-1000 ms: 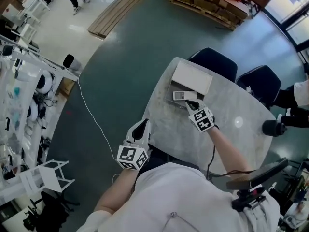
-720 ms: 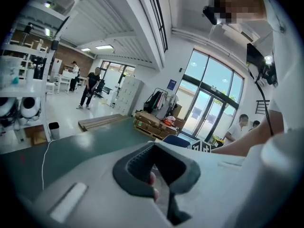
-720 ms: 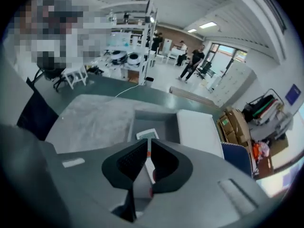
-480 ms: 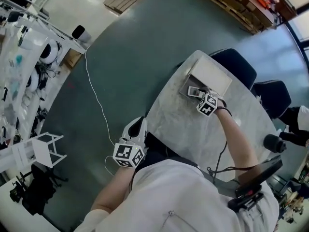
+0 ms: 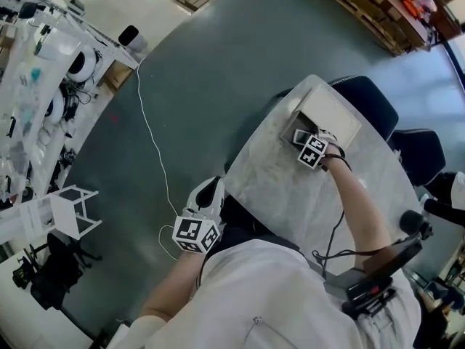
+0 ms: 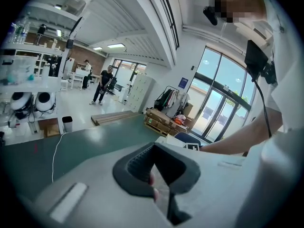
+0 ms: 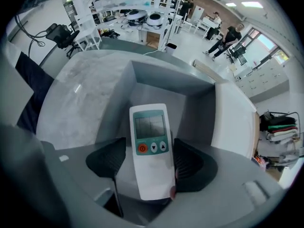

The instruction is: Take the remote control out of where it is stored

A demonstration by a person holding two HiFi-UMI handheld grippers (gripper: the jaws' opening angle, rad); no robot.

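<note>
Right tongs [image 7: 149, 164] hang straight down over the grey open box [image 7: 161, 77], in the middle of the right gripper view. Their jaws have just been opening and now stand wide, with the remote control [image 7: 150, 137] lying lengthwise between them. I see a clear gap on the left pad's side. The right pad sits right against the remote's edge, but I cannot tell whether it touches. Nothing is gripped yet.

Left tongs [image 6: 153, 151] have their tips drawn together with nothing between them. In the head view they sit at the lower left, off the edge of the bench [image 5: 290, 195] and well apart from the box.

By my reading the task is barely begun. The box is open, with its white panel [image 7: 232, 120] off to the right of the compartment. The remote has not left the box: it rests face up on the box floor, screen toward the top of the frame. The reach looks done. Closing on the remote, lifting it clear of the walls and bringing it out are all left.

Some things I cannot make out. The remote's lower end is cut off behind the tongs' own body. In the head view the marker cube and hand cover nearly all of the remote. The left gripper view shows only a sliver of the bench, far off at centre right.
</note>
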